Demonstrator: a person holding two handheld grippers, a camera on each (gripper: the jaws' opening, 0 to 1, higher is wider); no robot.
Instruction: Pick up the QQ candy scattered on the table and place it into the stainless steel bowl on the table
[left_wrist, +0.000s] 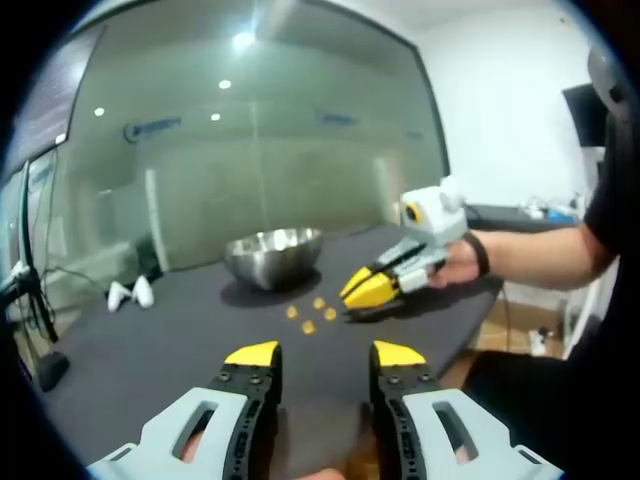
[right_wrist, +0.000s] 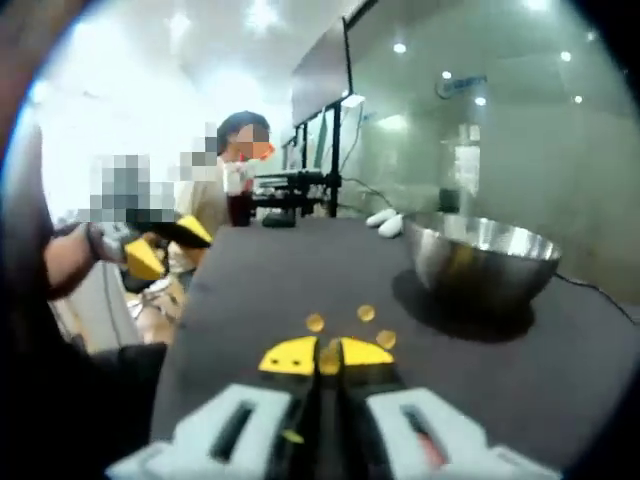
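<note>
The right gripper (right_wrist: 327, 357) pinches a candy (right_wrist: 329, 359) on the table (right_wrist: 240, 290) — bowl (right_wrist: 480, 257) near. The left gripper (left_wrist: 325, 353) hangs wide, apart from three loose candies (left_wrist: 308, 327).

On the dark table (left_wrist: 150, 350) we count one stainless steel bowl (left_wrist: 273, 256). In the left gripper view four yellow candies (left_wrist: 307, 327) lie loose near it. In the right gripper view three lie free, and a fourth candy (right_wrist: 329, 357) sits between the right gripper's (right_wrist: 328, 356) jaws. We count two grippers: the left gripper (left_wrist: 325, 353) and the right one. Two small white objects (left_wrist: 131, 294) lie by the table's far edge. One person stands in the background of the right gripper view.
</note>
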